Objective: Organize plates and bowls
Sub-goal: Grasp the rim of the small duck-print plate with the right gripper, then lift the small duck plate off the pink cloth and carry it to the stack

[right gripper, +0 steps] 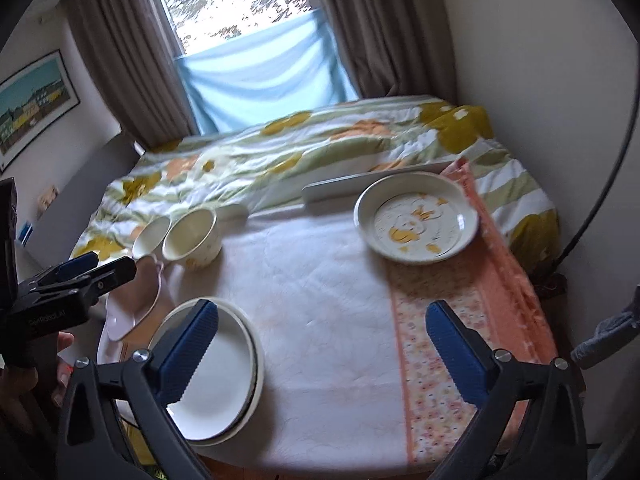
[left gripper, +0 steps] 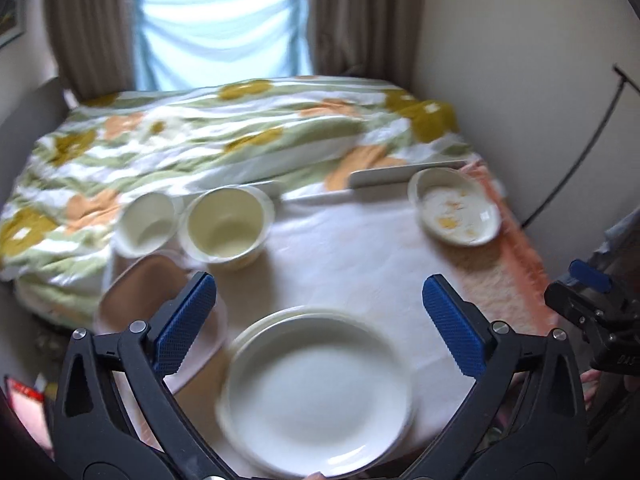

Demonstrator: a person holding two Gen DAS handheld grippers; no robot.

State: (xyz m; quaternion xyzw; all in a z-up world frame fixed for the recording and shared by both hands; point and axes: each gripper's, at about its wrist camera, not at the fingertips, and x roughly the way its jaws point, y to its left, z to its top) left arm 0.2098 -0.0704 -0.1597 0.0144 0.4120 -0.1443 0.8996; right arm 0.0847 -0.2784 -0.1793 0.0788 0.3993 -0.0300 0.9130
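A stack of white plates [left gripper: 320,396] lies at the table's near edge, below and between the fingers of my open left gripper [left gripper: 320,284], which holds nothing. Two cream bowls [left gripper: 226,228] [left gripper: 146,224] stand side by side at the far left, with a pink dish [left gripper: 156,296] in front of them. A yellow-patterned plate [left gripper: 458,212] sits at the far right. In the right wrist view my right gripper [right gripper: 322,312] hangs open and empty over the cloth, with the white plates [right gripper: 216,372] behind its left finger and the patterned plate [right gripper: 418,220] farther off. The left gripper [right gripper: 108,266] shows at the left.
A white cloth [right gripper: 320,280] covers the table, with an orange floral runner [right gripper: 460,320] along its right side. A flat silver slab [right gripper: 360,188] lies at the far edge. Beyond are a bed with a floral quilt [right gripper: 280,152] and a curtained window. A dark cable [left gripper: 580,152] runs down the right wall.
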